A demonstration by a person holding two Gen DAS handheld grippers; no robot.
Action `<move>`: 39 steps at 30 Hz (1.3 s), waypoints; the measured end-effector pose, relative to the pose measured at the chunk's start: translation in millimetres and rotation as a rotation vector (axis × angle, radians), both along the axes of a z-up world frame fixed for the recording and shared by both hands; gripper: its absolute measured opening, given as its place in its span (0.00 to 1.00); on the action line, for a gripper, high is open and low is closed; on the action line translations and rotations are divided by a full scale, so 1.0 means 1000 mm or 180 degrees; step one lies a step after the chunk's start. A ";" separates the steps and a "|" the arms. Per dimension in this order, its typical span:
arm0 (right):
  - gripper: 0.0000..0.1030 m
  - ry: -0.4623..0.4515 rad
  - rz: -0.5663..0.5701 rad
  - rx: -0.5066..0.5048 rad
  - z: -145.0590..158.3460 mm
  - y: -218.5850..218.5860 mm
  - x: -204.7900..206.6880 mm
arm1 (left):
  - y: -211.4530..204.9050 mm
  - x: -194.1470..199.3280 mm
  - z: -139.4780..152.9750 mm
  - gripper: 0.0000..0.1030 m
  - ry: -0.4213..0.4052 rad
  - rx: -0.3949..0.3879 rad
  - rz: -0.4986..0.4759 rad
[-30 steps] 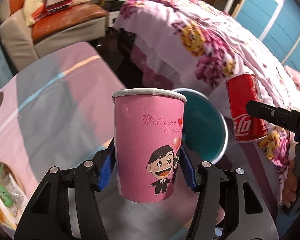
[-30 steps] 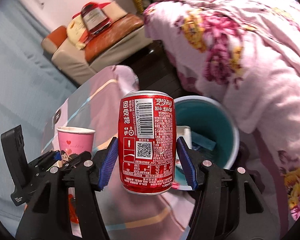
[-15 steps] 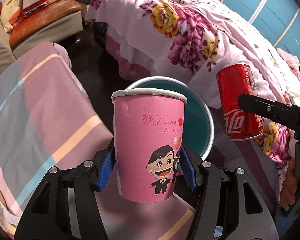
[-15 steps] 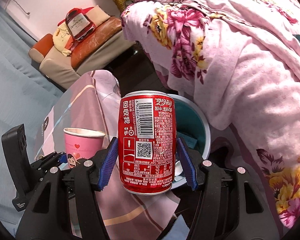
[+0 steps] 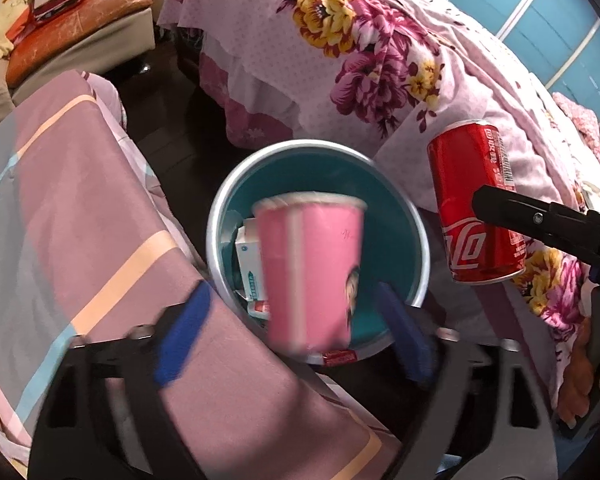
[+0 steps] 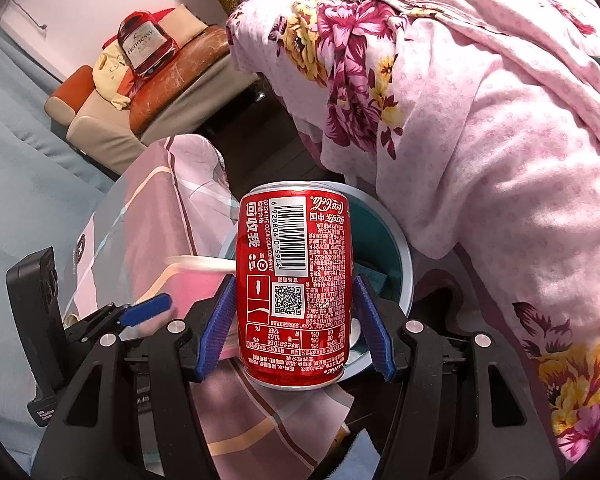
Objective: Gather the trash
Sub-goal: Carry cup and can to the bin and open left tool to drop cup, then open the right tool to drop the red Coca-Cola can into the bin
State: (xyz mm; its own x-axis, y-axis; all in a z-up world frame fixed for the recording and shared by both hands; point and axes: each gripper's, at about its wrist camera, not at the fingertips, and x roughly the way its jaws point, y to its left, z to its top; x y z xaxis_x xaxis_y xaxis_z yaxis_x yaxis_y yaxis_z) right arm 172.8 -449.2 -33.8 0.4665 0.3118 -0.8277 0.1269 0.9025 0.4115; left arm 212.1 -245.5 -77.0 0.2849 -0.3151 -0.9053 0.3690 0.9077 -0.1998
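Note:
In the left wrist view a pink paper cup [image 5: 310, 272] hangs blurred over the teal trash bin [image 5: 388, 184], free of both blue pads. My left gripper [image 5: 292, 328] is opening, its jaws spread wide on either side of the cup. Inside the bin lie a white carton [image 5: 250, 264] and small wrappers. My right gripper [image 6: 294, 320] is shut on an upright red cola can [image 6: 296, 280], held above the bin's rim [image 6: 404, 264]. The can [image 5: 474, 200] also shows at the right of the left wrist view. The cup [image 6: 196, 280] appears blurred left of the can.
A table with a pink striped cloth [image 5: 72, 216] borders the bin on the left. A bed with a floral pink quilt [image 5: 380, 48] stands close behind and to the right. A sofa with a bottle-shaped cushion [image 6: 146, 42] is at the far back. Dark floor [image 5: 168, 120] lies between.
The left jaws have sprung apart and the pink cup has left them, dropping toward the bin. Both grippers moved closer over the bin. The right still holds the can.

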 end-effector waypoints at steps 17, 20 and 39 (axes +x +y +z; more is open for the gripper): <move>0.55 0.0104 0.0058 -0.0111 -0.005 0.013 0.008 | 0.024 -0.004 -0.004 0.89 0.0035 -0.0044 0.0138; 0.55 0.0120 0.0073 -0.0157 -0.005 0.017 0.010 | 0.030 -0.004 -0.005 0.89 0.0057 -0.0074 0.0168; 0.74 0.0178 0.0141 -0.0293 0.008 0.055 0.001 | 0.082 -0.022 0.011 0.89 0.0015 -0.0282 0.0391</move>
State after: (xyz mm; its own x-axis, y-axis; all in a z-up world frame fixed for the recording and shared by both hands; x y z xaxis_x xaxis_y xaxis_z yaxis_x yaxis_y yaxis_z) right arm 173.7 -394.3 -25.4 0.4061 0.2527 -0.8782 0.1064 0.9414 0.3201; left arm 189.8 -163.8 -65.8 0.3219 -0.3570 -0.8769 0.2551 0.9246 -0.2828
